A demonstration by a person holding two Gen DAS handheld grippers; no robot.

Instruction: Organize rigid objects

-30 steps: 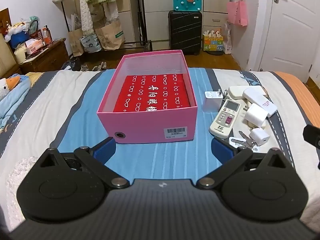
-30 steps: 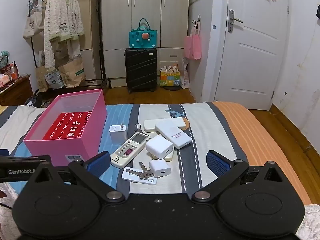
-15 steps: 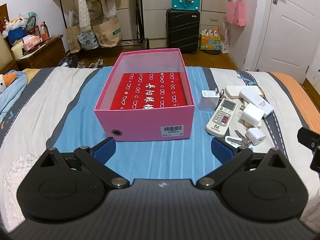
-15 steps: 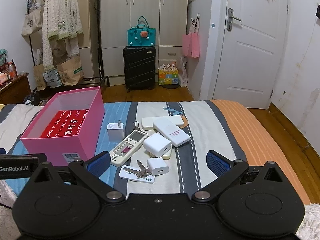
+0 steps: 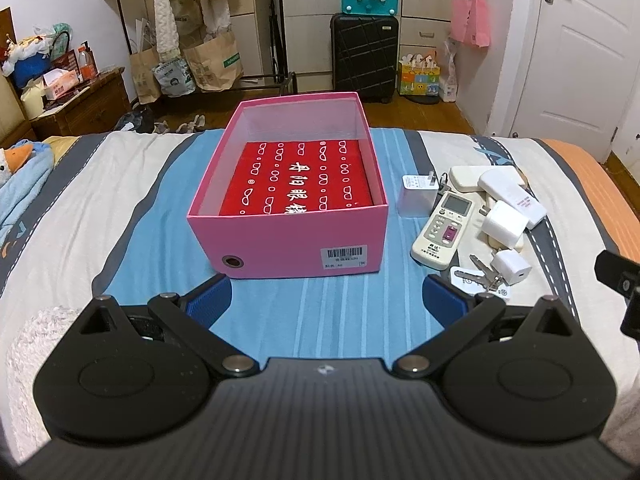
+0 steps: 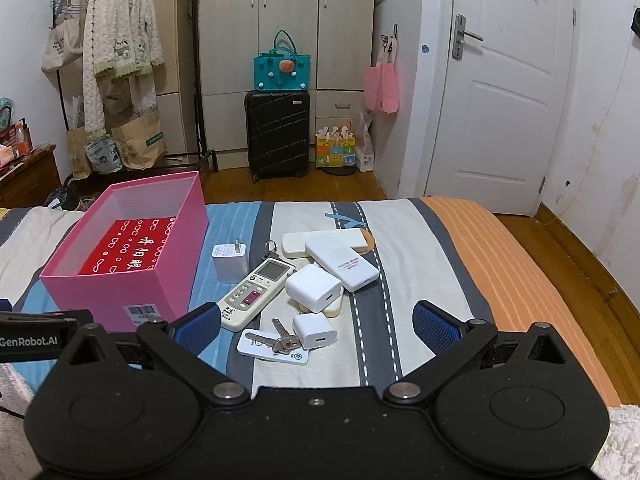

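Both spread claws, left gripper (image 5: 326, 294) and right gripper (image 6: 317, 326), hover empty (keys (image 6: 280, 340) between right's fingers).

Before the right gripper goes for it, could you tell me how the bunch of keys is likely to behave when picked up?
The keys would probably dangle loosely, being separate pieces. They lie flat on a white card, so a low pinch may drag the card along.

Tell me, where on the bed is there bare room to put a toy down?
The orange stripe right of the power bank is bare. So is the white patch left of the pink box. Between box and power bank it is crowded: remote, chargers, keys.
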